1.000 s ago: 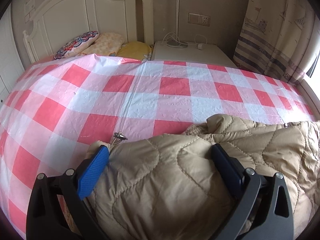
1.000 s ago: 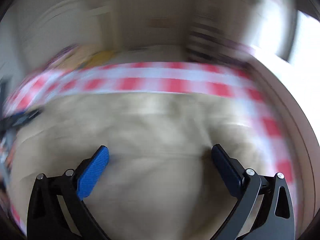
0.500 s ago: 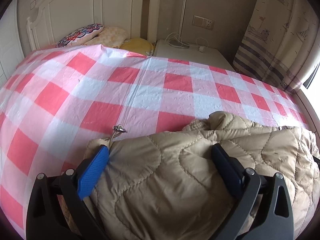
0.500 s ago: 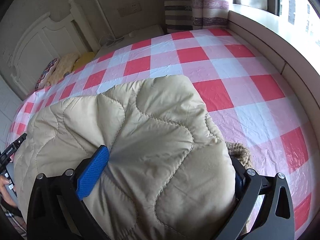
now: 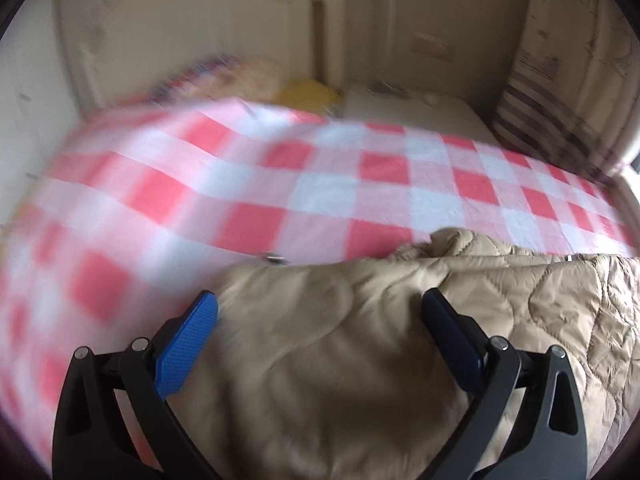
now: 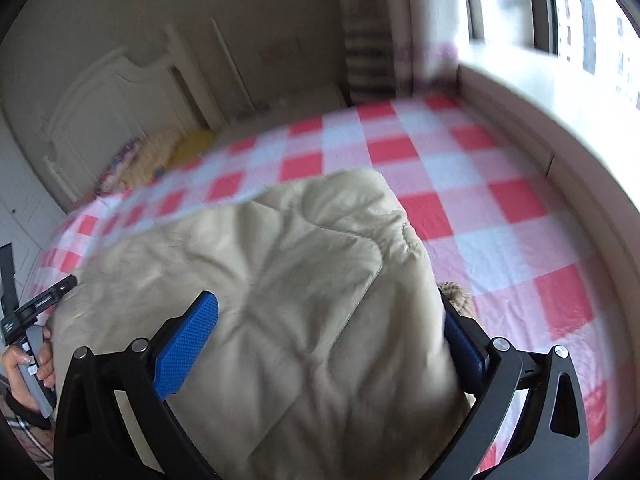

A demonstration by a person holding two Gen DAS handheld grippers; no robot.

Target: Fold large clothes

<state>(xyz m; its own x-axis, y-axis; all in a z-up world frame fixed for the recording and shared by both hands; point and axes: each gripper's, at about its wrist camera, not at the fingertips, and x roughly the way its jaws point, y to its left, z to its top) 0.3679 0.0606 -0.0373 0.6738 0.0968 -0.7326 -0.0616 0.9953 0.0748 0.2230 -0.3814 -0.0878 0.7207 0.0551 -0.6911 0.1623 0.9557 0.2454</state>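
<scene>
A beige quilted coat (image 5: 360, 340) lies bunched on the red-and-white checked bed cover (image 5: 320, 184). My left gripper (image 5: 320, 300) is open low over the coat's left end, with padding between its blue pads and a metal zipper pull (image 5: 274, 257) just beyond. In the right wrist view the coat (image 6: 280, 280) is a thick folded mound. My right gripper (image 6: 326, 300) is open astride its near end, and a fur trim (image 6: 456, 296) peeks out at the right finger. The left gripper (image 6: 40, 304) and the hand (image 6: 28, 364) holding it show at the far left edge.
A white headboard (image 5: 180, 20) with pillows (image 5: 224, 76) stands at the far end, and a white bedside cabinet (image 5: 420, 108) is beside it. A striped curtain (image 5: 540, 100) hangs at the right. A raised window ledge (image 6: 540, 128) runs along the bed's right side.
The left wrist view is now motion-blurred and has pulled back and swung, with the coat sitting further right in it. The right gripper stays astride the folded coat, its view tilted slightly up.
</scene>
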